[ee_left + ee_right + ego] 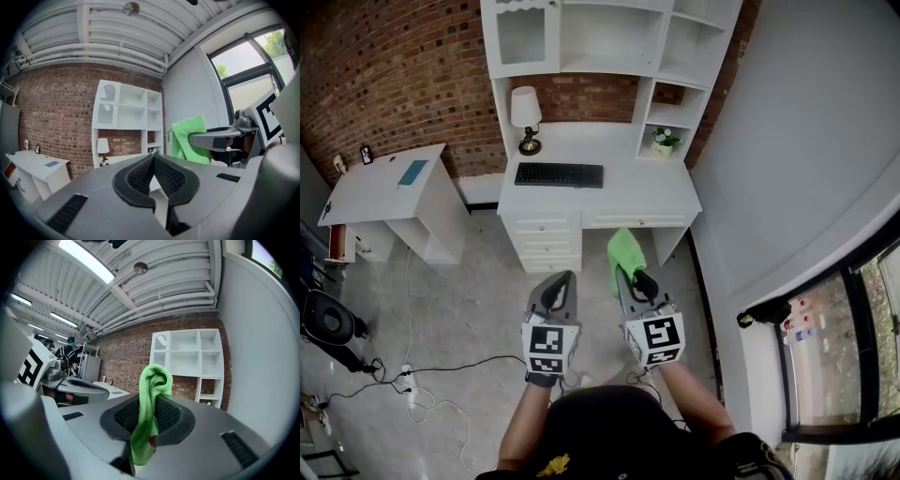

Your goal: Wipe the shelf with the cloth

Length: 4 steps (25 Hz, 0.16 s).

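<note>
My right tool clamping green cloth, cloth bunching up past tips; my left tool sitting clenched, empty.

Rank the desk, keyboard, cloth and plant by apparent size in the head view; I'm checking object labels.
1. desk, clearly largest.
2. keyboard and cloth: they look alike, and the cloth is nearer the camera, so they are left unranked.
3. plant, smallest.
</note>
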Available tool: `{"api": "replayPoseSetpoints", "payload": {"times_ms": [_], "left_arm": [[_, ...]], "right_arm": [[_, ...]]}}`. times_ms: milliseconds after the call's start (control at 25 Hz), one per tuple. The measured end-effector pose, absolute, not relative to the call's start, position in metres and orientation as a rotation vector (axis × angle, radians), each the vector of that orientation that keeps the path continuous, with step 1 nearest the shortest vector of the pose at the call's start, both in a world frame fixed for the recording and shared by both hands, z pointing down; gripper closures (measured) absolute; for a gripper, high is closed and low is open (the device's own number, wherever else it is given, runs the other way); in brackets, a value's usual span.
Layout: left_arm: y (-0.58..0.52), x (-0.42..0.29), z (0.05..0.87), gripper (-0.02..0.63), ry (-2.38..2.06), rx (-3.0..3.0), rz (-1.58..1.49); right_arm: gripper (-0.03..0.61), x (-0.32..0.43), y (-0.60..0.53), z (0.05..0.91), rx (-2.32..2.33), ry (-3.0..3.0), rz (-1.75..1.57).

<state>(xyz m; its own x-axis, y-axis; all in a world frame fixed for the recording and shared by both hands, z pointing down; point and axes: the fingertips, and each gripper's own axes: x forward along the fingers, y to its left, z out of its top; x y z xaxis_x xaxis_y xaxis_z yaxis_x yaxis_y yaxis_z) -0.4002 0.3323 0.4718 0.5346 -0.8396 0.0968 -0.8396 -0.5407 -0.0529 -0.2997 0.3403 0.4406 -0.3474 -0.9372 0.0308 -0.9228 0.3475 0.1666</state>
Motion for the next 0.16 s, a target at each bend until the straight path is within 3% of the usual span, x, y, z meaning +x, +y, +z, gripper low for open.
{"api": "replayPoseSetpoints", "payload": {"times_ms": [160], "left_arm": [[0.3296, -0.3981, 0.4691, 0.597, -1.523, 2.770, 0.220]], "right_arm": [[0.514, -0.2970, 0.3390, 0.4369, 1.720, -2.501, -0.157]]}}
